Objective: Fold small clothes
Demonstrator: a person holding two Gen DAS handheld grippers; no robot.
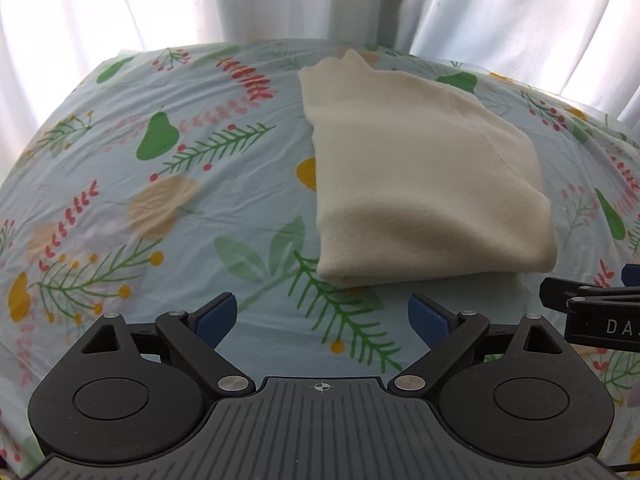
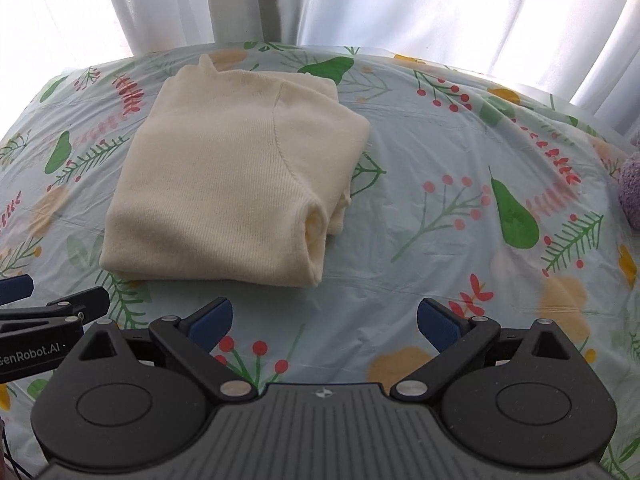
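Observation:
A cream knitted sweater (image 1: 420,184) lies folded into a thick rectangle on the flowered tablecloth (image 1: 160,200). My left gripper (image 1: 322,312) hangs open just short of its near edge, with nothing between the blue pads. In the right wrist view the same sweater (image 2: 224,184) sits left of centre, one cuff showing at its near right corner. My right gripper (image 2: 326,312) is open and empty over bare cloth, near that corner. Each gripper's fingers (image 1: 560,294) (image 2: 80,300) show at the edge of the other view, so the two grippers stand side by side.
The light blue tablecloth (image 2: 460,272) with pears and sprigs covers the whole table. White curtains (image 2: 360,0) hang close behind its far edge. A fuzzy lilac thing (image 2: 632,192) sits at the right edge of the table.

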